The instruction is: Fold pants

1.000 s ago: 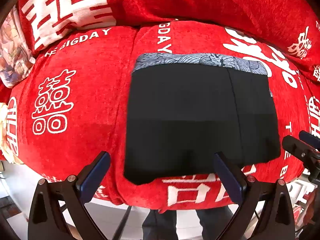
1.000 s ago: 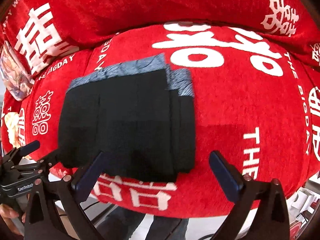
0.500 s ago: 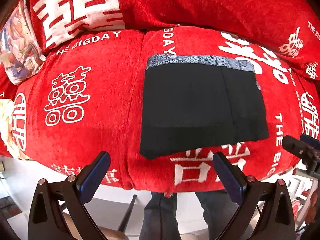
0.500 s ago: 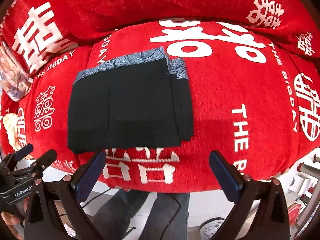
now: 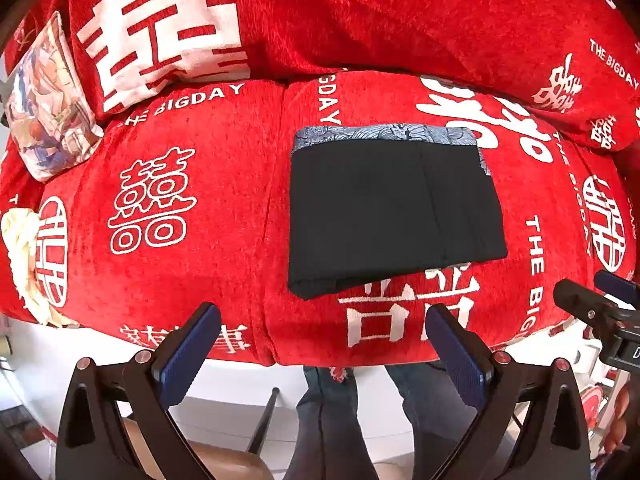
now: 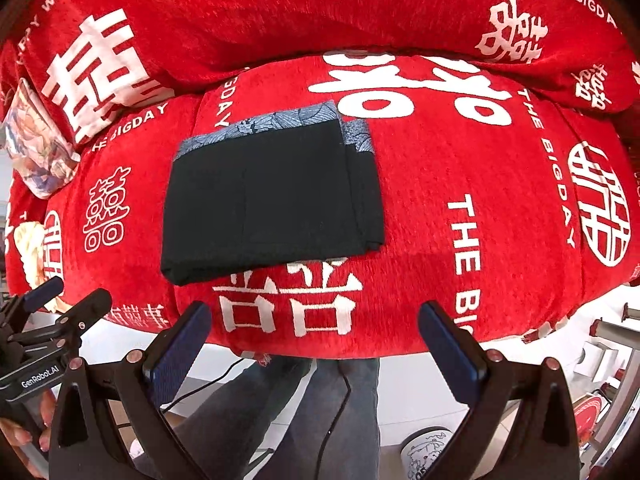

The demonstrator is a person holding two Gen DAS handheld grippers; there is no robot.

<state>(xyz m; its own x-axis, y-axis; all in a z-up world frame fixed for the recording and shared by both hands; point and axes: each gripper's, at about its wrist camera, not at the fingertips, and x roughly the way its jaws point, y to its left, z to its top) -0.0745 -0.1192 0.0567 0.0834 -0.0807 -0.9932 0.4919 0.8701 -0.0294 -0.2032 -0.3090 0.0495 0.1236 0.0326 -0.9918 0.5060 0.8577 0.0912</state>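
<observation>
— Claw status first: is either one holding the pants?

— No. Left claw (image 5: 322, 336) is spread wide and empty, hanging off the front edge of the sofa seat; right claw (image 6: 314, 332) is just as wide and empty too. Each shows in the other's view, the right one at 3 o'clock of the left wrist view, the left one at 8 o'clock of the right wrist view, with the person's hand (image 6: 24, 436) on its handle.

— Where are the pants?

— Black pants (image 5: 384, 212) lie folded into a flat rectangle on the seat, at 12 o'clock from both claws and apart from them. Their grey patterned waistband (image 5: 384, 134) runs along the far edge. Folded layers step out along the side toward 3 o'clock.

— What's under them?

— Red sofa cover (image 5: 200, 184) with white characters and "THE BIGDAY" lettering. One large white character sits just past the near edge of the pants.

— Anything further out?

— Printed cushion (image 5: 48, 104) at 10 o'clock against the backrest, a cream cloth (image 5: 20, 248) at 9 o'clock, and the person's legs in dark trousers (image 5: 332, 420) at 6 o'clock below the seat.
</observation>
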